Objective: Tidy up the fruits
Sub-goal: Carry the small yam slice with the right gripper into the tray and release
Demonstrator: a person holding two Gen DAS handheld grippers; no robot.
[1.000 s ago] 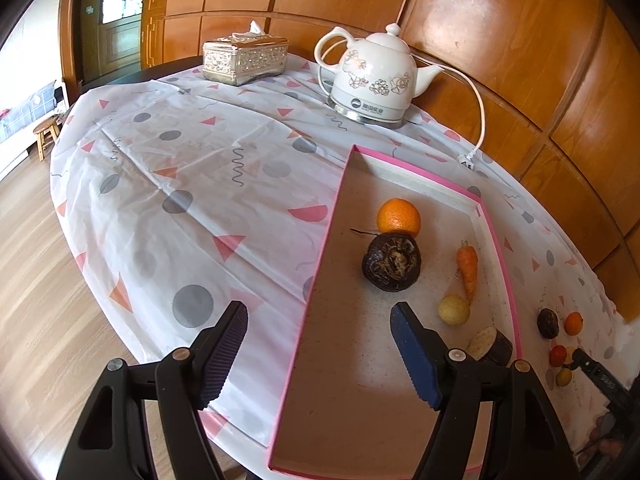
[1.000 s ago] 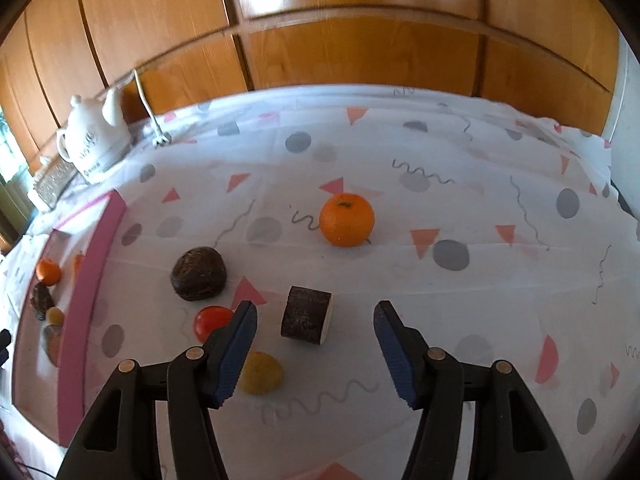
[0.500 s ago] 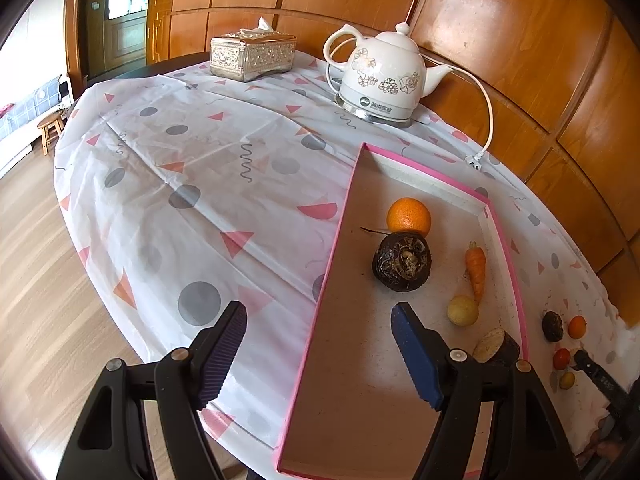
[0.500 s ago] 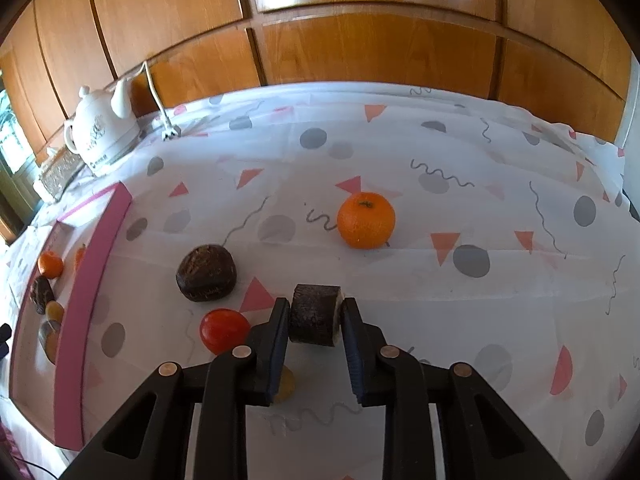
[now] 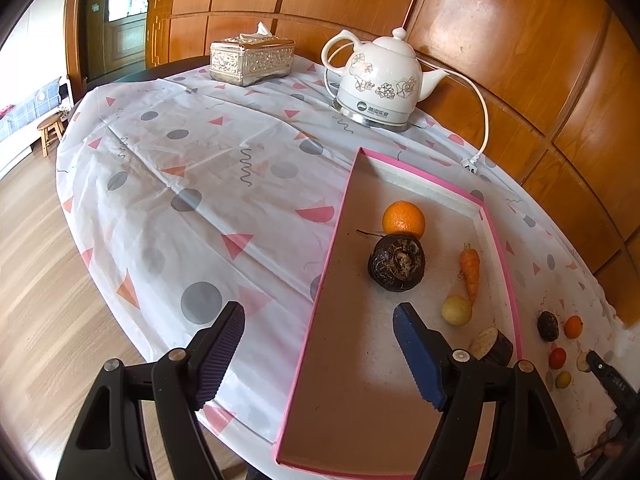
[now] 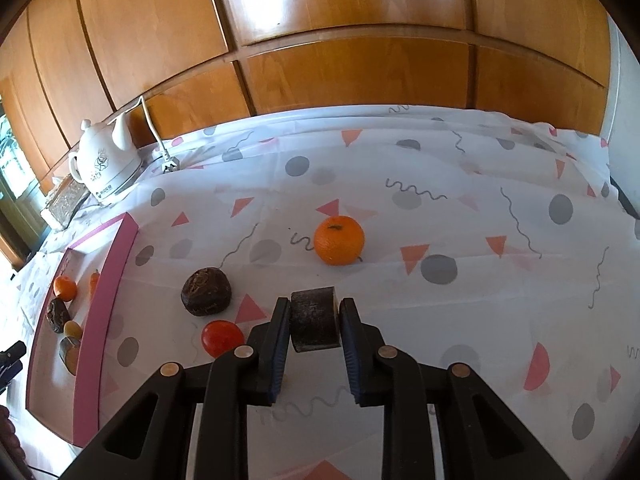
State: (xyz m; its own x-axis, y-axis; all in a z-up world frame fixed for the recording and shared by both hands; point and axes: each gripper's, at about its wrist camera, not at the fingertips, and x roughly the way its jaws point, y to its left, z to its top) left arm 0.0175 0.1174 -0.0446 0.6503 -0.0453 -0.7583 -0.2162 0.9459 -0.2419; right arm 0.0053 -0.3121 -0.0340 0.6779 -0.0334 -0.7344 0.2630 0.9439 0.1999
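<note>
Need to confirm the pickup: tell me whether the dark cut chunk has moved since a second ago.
Yes. The dark cut chunk, clamped in the right hand-held gripper, no longer lies on the tablecloth.

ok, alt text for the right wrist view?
The right tool grips a dark cut root chunk above a patterned tablecloth. Loose on the cloth are an orange, a dark round root and a tomato; a pink-rimmed tray lies left.

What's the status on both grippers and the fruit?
Right gripper shut on dark brown cut root chunk. Left gripper open, empty, over pink-rimmed tray. Path to tray clear; red tomato alongside.
</note>
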